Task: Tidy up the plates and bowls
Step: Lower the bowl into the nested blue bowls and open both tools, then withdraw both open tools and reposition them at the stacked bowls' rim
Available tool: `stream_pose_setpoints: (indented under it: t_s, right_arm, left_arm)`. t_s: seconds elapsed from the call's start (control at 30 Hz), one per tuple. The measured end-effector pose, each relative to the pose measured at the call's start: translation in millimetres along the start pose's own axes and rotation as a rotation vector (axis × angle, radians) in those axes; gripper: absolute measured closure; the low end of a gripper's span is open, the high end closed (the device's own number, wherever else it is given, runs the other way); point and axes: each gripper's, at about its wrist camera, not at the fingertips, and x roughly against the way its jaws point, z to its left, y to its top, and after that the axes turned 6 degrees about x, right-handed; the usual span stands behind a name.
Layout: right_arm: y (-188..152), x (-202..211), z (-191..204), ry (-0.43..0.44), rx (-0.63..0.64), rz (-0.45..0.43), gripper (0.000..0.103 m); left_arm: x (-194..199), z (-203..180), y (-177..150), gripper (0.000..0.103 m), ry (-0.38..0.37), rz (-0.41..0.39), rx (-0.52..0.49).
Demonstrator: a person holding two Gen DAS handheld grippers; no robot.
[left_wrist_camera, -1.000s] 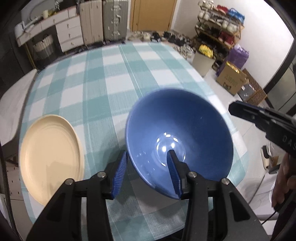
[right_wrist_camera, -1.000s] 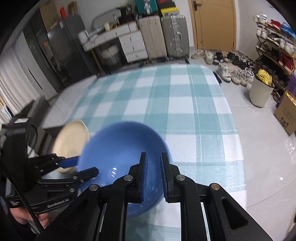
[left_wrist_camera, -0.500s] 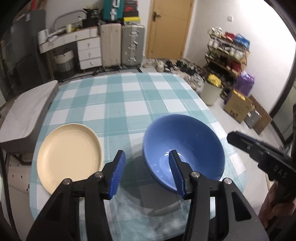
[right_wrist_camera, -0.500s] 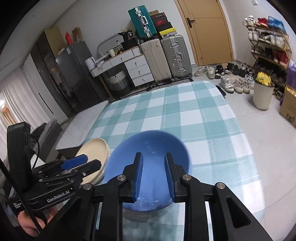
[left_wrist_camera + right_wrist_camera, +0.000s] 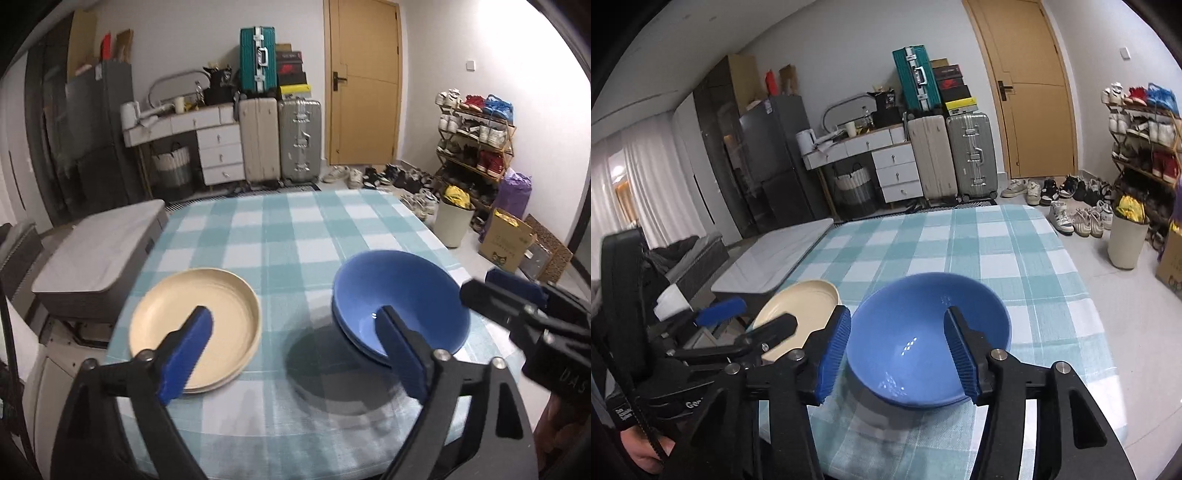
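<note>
Blue bowls: the round, deep blue bowls (image 5: 400, 295) sit in a stack on the right side of the surface (image 5: 295, 229), which has a teal and white checked cloth. One bowl sits inside another; an edge peeks out below.
Cream plates: the flat, round cream plates (image 5: 195, 325) lie in a stack on the left side, well apart from the bowls.
Which way they face: bowls and plates all face up. They are round, so they have no long side.
Left gripper (image 5: 295, 350): its fingers are opening wide, with nothing between them.
Right gripper (image 5: 897, 350): its fingers are opening too. The bowls show between them, but nothing is held.
Done: bowls with bowls, plates with plates.
Left to do: it looks like nothing else needs sorting here.
</note>
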Motion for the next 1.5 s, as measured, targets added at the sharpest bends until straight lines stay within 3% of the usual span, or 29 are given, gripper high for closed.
stream_pose_setpoints:
  t_s: [0.13, 0.2, 0.33, 0.53, 0.9, 1.2, 1.5]
  right_arm:
    - [-5.5, 1.7, 6.2, 0.01, 0.017, -0.004, 0.046]
    - [-9.3, 4.2, 9.3, 0.005, 0.027, -0.028, 0.022]
    - [-16.5, 10.4, 16.1, -0.045, 0.07, -0.094, 0.001]
    - [-21.1, 2.1, 23.5, -0.084, 0.126, -0.091, 0.001]
    - [-29.3, -6.9, 12.0, -0.116, 0.046, -0.12, 0.001]
    - [-29.4, -4.0, 15.4, -0.117, 0.044, -0.117, 0.001]
    - [-25.2, 1.8, 14.5, -0.112, 0.027, -0.1, 0.001]
  left_arm:
    - [17.0, 19.4, 1.8, 0.003, -0.008, -0.065, 0.063]
    - [23.5, 30.6, 2.9, 0.0, -0.003, -0.099, 0.105]
    - [26.2, 44.0, 4.5, 0.0, -0.003, -0.124, 0.134]
    - [14.7, 49.6, -4.5, 0.0, -0.007, -0.097, 0.173]
    - [4.7, 54.9, -15.4, 0.0, 0.142, -0.112, 0.121]
    - [9.5, 52.7, -18.0, 0.0, 0.139, -0.09, 0.113]
    - [-13.0, 40.5, -19.3, 0.0, 0.115, 0.028, 0.057]
